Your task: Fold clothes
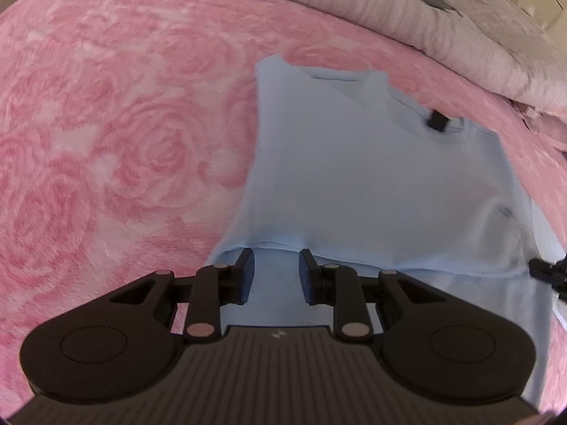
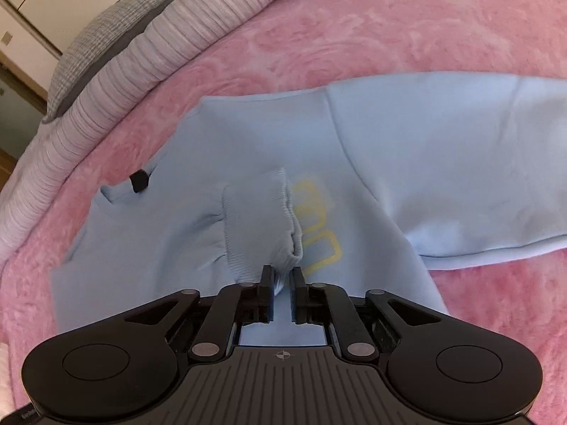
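Light blue sweatshirt [image 2: 248, 141] spread flat on the bed's pink rose-pattern blanket [image 1: 106, 124], black neck label [image 2: 139, 181] showing at the collar, yellow outline print [image 2: 319, 230] on the chest. No containers anywhere, just bedding: ribbed pale duvet [image 2: 141, 46] bunched along the far edge, grey checked pillow [image 2: 106, 24] behind it.

Right gripper [image 2: 281, 279] nearly closed, pinching the ribbed cuff [image 2: 258, 219] of one sleeve, cuff lifted over the chest right by the print. Other sleeve [image 2: 443, 163] stretched out flat to the right in that view.

Left gripper [image 1: 276, 265] standing partly open over a folded edge of the sweatshirt, fabric under and between the fingers, pads not pressing anything. Bit of the right gripper peeking in at the right edge there.
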`<state>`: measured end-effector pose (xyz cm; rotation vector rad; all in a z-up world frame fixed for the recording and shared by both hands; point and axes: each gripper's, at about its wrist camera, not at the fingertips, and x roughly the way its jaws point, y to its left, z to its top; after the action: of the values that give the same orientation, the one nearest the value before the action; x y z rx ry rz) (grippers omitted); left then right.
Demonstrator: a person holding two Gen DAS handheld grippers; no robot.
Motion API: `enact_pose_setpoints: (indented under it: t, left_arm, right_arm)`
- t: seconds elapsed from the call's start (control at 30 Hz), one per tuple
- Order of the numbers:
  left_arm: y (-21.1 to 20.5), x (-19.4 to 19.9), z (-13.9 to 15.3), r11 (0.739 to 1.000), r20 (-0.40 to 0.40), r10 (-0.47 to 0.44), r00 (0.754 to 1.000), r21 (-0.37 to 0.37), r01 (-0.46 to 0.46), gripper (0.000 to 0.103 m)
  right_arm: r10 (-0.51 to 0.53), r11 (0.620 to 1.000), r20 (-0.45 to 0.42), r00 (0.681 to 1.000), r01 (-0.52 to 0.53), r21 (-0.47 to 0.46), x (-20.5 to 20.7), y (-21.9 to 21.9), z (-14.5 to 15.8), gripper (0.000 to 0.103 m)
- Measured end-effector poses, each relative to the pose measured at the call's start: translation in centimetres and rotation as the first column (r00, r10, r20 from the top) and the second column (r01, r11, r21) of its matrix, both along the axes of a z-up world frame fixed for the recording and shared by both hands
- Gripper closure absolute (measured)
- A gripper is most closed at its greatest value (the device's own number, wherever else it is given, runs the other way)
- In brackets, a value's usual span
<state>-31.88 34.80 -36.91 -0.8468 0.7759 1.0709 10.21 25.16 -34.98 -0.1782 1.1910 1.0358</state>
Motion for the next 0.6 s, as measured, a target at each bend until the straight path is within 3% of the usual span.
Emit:
enact_pose_setpoints:
  t: [0.13, 0.23, 0.33, 0.4, 0.43, 0.47, 0.6]
  left_arm:
    - [-1.2, 2.2, 0.8, 0.998, -0.044, -0.061, 0.997, -0.004, 0.061, 0.081]
    - [-1.7, 4.3, -0.2, 0.995, -0.102, -0.090, 0.991, -0.056, 0.085, 0.081]
    - [-2.7, 6.0, 0.1, 0.993, -0.109, -0.101, 0.989, -0.069, 0.094, 0.081]
    - [-3.8, 7.0, 0.8, 0.991, -0.105, -0.119, 0.987, -0.069, 0.112, 0.081]
    - [-4.3, 7.5, 1.0, 0.990, -0.102, -0.127, 0.987, -0.073, 0.120, 0.081]
    - [-4.8, 8.1, 1.3, 0.989, -0.100, -0.135, 0.986, -0.078, 0.127, 0.081]
    - [-5.9, 10.3, 1.9, 0.986, -0.083, -0.154, 0.985, -0.078, 0.147, 0.080]
  right_arm:
    - [0.011, 1.000, 0.081, 0.997, -0.009, -0.020, 1.0, -1.8, 1.2, 0.092]
    - [0.022, 0.991, 0.034, 0.999, -0.017, -0.130, 3.0, -3.5, -0.3, 0.092]
    - [-0.053, 0.996, -0.050, 0.997, 0.049, -0.079, 5.6, -7.0, 0.3, 0.090]
    - [-0.131, 0.990, -0.088, 0.987, 0.127, -0.058, 7.8, -9.7, 0.7, 0.077]
    - [-0.178, 0.983, -0.103, 0.979, 0.173, -0.057, 9.1, -11.1, 0.8, 0.065]
    - [-0.225, 0.974, -0.119, 0.967, 0.219, -0.057, 10.3, -12.5, 0.8, 0.061]
    - [-0.435, 0.900, -0.159, 0.886, 0.433, -0.050, 15.6, -18.1, 0.5, 0.060]
